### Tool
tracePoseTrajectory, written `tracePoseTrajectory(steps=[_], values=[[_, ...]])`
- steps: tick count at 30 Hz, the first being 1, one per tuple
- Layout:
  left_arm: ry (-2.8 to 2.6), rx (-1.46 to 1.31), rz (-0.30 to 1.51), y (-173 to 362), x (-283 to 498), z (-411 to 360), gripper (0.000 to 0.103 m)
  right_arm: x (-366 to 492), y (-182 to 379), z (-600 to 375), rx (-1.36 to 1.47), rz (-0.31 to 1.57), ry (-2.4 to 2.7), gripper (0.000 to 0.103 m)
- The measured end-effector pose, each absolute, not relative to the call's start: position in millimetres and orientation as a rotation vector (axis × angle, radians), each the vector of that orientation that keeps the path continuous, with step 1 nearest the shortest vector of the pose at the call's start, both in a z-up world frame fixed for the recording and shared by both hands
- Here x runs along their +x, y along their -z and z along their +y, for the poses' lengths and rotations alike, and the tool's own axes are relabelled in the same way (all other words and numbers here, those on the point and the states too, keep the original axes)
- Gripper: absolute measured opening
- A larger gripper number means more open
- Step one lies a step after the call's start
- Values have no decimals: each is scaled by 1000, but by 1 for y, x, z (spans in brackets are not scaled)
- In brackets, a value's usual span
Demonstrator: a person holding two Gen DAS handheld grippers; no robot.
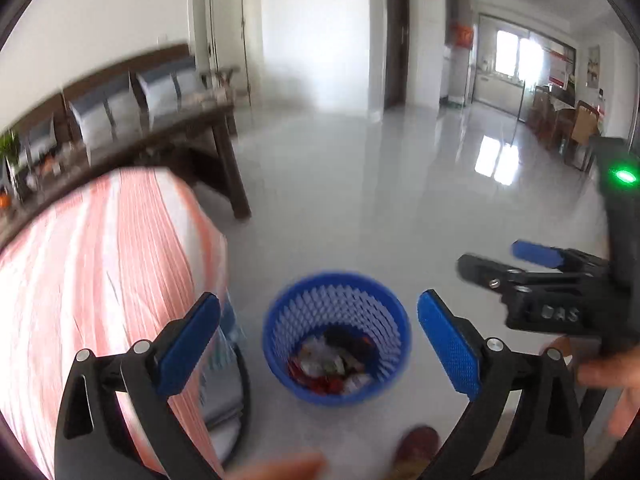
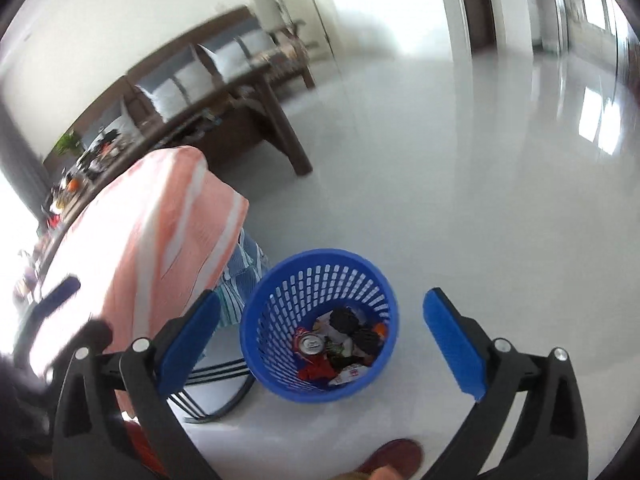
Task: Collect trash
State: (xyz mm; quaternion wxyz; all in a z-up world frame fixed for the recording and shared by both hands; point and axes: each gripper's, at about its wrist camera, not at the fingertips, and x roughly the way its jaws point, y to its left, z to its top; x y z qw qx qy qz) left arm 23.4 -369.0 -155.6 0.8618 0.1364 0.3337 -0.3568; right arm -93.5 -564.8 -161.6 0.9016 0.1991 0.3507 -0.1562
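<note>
1. A blue basket [image 2: 320,326] is seen on the pale floor [image 2: 460,200], just right of a bench [image 2: 160,232] draped in a pink striped cloth.
2. Trash is held in the basket: a can [image 2: 311,345], dark crumpled pieces and wrappers.
3. The left hand-held gripper [image 1: 320,344] is spread wide and empty, with the basket framed between its blue pads [image 1: 188,348].
4. The right hand-held gripper [image 2: 320,340] is likewise spread wide and empty above the basket.
5. No loose trash can be made out on the floor; the far table [image 2: 264,80] is too blurred to be judged.
6. The light basket could be tipped if its rim is clipped by a pad, and its contents spilled.
7. The two grippers are held near each other, so a collision is judged possible if both are lowered at once.
8. The cloth could be snagged by the left pad.
</note>
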Motion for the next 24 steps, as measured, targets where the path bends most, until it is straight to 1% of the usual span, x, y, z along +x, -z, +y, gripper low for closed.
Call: tracePoseTrajectory(steps=[4, 8, 13, 24], values=[[715, 257, 778, 170, 19, -363, 98, -125, 162, -561, 418, 718, 492, 98], [717, 239, 889, 184, 20, -357, 98, -142, 168, -560, 449, 755, 475, 98], [677, 286, 919, 201, 20, -354, 98, -143, 178, -539, 345, 844, 465, 98], [614, 327, 944, 214, 25, -349, 98, -134, 187, -529, 327, 918, 416, 98]])
